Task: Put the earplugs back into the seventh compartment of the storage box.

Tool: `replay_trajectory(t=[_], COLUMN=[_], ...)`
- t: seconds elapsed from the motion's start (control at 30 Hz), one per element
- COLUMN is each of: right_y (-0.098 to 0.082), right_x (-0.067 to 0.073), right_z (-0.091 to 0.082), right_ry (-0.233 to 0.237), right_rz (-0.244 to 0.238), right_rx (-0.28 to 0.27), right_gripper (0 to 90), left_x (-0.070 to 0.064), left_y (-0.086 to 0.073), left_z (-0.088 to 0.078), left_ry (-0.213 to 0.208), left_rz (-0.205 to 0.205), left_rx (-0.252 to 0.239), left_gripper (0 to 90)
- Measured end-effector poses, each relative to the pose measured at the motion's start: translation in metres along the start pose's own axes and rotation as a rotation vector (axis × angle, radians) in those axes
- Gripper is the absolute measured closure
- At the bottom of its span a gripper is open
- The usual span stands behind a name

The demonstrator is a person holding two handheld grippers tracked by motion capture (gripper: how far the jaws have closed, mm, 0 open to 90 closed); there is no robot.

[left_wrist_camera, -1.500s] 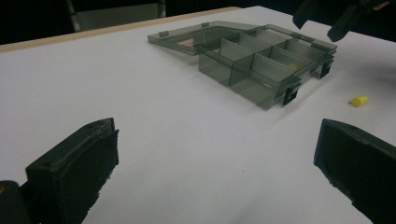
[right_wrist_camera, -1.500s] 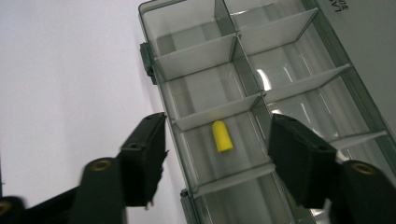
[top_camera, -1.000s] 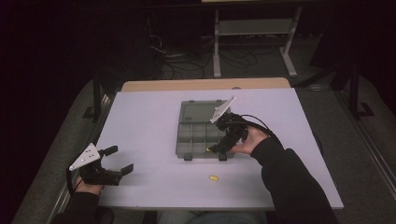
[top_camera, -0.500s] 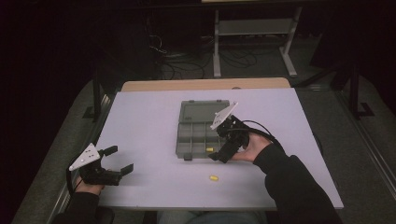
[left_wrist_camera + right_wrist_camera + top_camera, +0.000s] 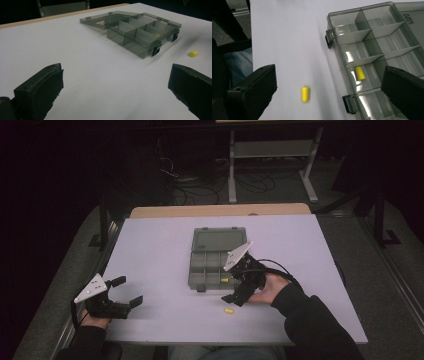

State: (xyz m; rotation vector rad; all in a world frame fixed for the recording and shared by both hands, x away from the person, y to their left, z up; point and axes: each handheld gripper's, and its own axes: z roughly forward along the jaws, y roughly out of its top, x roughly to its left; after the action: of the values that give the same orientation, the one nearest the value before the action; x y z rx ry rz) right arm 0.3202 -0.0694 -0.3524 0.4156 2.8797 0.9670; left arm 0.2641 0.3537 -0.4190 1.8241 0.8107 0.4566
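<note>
Right gripper (image 5: 329,92), jaws wide and empty: centre over the small yellow foam earplug (image 5: 305,94) lying just outside the smoky grey plastic compartment box (image 5: 387,35), then descend straight

Dim room, bright tabletop — slight blur throughout.

White table (image 5: 150,250), open grey compartment box (image 5: 217,240) mid-table, yellow earplug (image 5: 228,311) just beside it
</note>
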Motion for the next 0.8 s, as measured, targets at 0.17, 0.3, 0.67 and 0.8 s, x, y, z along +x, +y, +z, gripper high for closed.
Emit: replay_trajectory(t=[0.17, 0.3, 0.67, 0.8], right_y=[-0.004, -0.008, -0.021, -0.024], right_x=[0.004, 0.006, 0.013, 0.015], right_z=[0.007, 0.014, 0.028, 0.031], right_ry=[0.015, 0.029, 0.057, 0.063], right_rz=[-0.004, -0.003, 0.004, -0.002], right_rx=[0.007, 0.017, 0.044, 0.050], right_gripper=[0.0, 0.0, 0.0, 0.1], left_x=[-0.001, -0.001, -0.001, -0.001], left_y=[0.000, 0.000, 0.000, 0.000], left_z=[0.000, 0.000, 0.001, 0.001], left_ry=[0.002, 0.000, 0.000, 0.000], left_rz=[0.008, 0.010, 0.010, 0.010], left_rx=[0.005, 0.007, 0.009, 0.008], left_gripper=[0.0, 0.0, 0.0, 0.0])
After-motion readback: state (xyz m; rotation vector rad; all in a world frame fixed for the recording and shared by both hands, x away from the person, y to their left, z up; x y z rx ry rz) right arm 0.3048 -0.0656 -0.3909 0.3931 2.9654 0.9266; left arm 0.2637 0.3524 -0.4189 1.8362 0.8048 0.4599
